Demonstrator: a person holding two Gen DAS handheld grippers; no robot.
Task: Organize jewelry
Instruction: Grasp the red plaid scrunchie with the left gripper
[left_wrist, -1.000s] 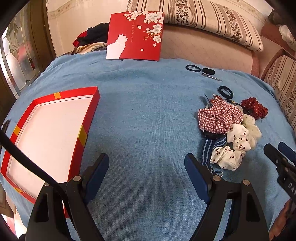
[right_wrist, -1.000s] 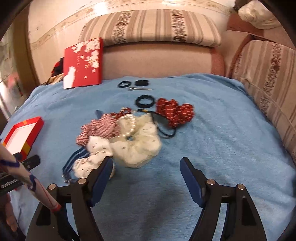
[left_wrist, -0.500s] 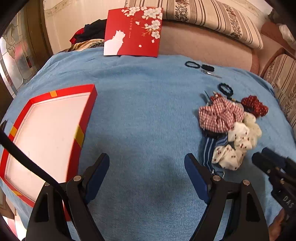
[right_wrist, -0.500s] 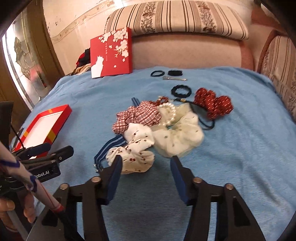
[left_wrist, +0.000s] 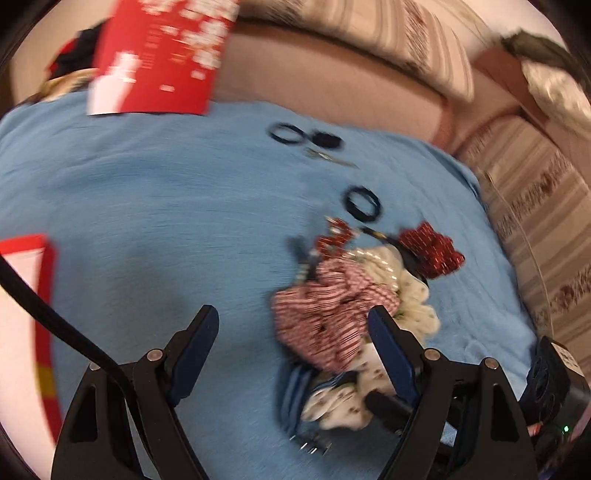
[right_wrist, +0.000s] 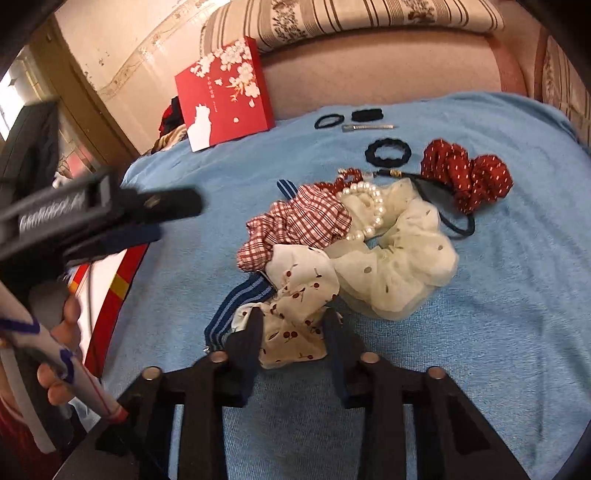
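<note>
In the left wrist view, which is blurred, the left gripper (left_wrist: 291, 328) is hanging over the blue cloth (left_wrist: 147, 206) with its jaws standing wide and nothing between them; its right finger is overlapping the near side of the pile of hair accessories. That pile is lying toward the right edge of the cloth, with the red plaid scrunchie (left_wrist: 325, 314) uppermost, a red dotted scrunchie (left_wrist: 432, 247) beyond it and a black hair tie (left_wrist: 364, 205) farther back. Two more small black ties and a metal clip are lying near the far edge. The red flowered box lid (left_wrist: 162, 55) is leaning at the far left corner, and the open red box (left_wrist: 33, 314) is showing at the left edge. In the right wrist view, the right gripper (right_wrist: 295, 332) is closing its jaws on the cherry-print scrunchie (right_wrist: 295, 295), whose near folds are sitting between the fingers, both of which are touching the fabric. Touching it on the far side are the plaid scrunchie, a cream dotted scrunchie (right_wrist: 402, 269) and a pearl bracelet (right_wrist: 369, 206), with a blue striped band (right_wrist: 240, 302) emerging on the left. The left gripper is reaching in from the left, held by a hand (right_wrist: 62, 354) over the red box.
</note>
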